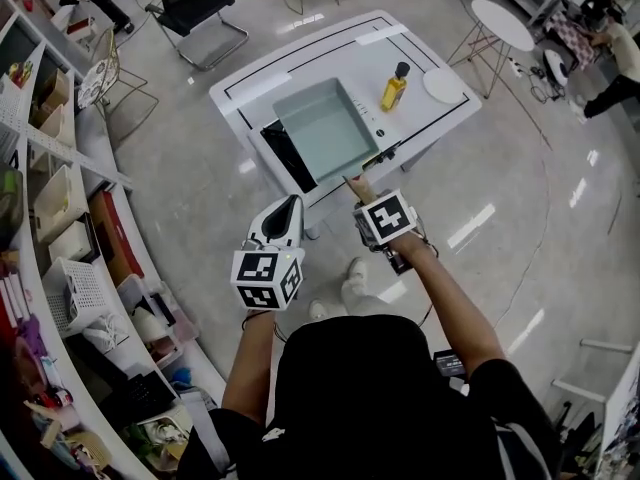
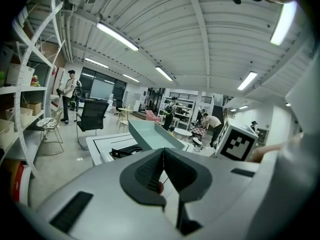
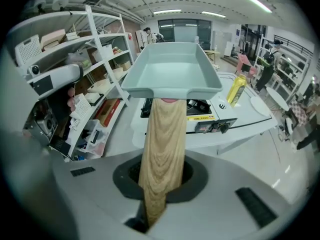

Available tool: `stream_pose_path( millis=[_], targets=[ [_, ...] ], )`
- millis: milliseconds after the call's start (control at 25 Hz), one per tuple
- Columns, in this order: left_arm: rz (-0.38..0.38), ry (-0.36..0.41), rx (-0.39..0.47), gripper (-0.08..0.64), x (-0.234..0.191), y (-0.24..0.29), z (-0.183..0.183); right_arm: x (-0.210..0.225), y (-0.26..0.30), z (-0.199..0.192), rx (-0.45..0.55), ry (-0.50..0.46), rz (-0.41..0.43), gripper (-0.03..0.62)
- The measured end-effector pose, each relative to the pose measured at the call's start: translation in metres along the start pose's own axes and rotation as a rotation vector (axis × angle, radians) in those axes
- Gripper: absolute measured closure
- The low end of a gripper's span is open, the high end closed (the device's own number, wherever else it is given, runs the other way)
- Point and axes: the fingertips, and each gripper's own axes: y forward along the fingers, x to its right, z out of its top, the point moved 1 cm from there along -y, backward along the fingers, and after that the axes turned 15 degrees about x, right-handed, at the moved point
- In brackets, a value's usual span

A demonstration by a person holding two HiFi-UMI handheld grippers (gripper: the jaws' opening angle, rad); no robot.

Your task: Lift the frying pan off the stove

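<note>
Head view: teal frying pan (image 1: pixel 325 128), floor bare, over the stove (image 1: pixel 287 156), just ahead of left gripper (image 1: pixel 288 206) and right gripper (image 1: pixel 360 194). Left gripper view: jaws clenched on nothing, pan beyond them. Right gripper view: jaws grasp the pan's wooden handle (image 3: pixel 162 144).

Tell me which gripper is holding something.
The right gripper, clamped on the wooden handle of the pale green rectangular frying pan; the left gripper is shut on nothing.

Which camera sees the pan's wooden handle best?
The right gripper view: the wooden handle runs clear from the right tongs up to the pan. The head view shows just a tiny bit; the left gripper view shows only the pan, no handle.
</note>
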Motion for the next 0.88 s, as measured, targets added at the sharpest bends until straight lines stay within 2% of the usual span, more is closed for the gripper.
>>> stream_pose_path(
  millis=[160,280,440,880],
  targets=[
    [-0.026,0.009,0.007,0.549,0.007,-0.014,0.003,-0.005,-0.013,-0.009,0.014,-0.016,-0.047,0.571],
    [-0.042,0.013,0.013,0.548,0.011,-0.024,0.007,-0.008,-0.028,-0.002,0.045,-0.05,-0.095,0.571],
    [-0.066,0.02,0.015,0.549,0.014,-0.039,0.01,-0.025,-0.031,-0.017,0.04,-0.009,-0.085,0.571],
    [-0.125,0.033,0.015,0.548,0.02,-0.082,0.005,-0.064,-0.052,-0.039,0.077,0.027,-0.127,0.571]
  ],
)
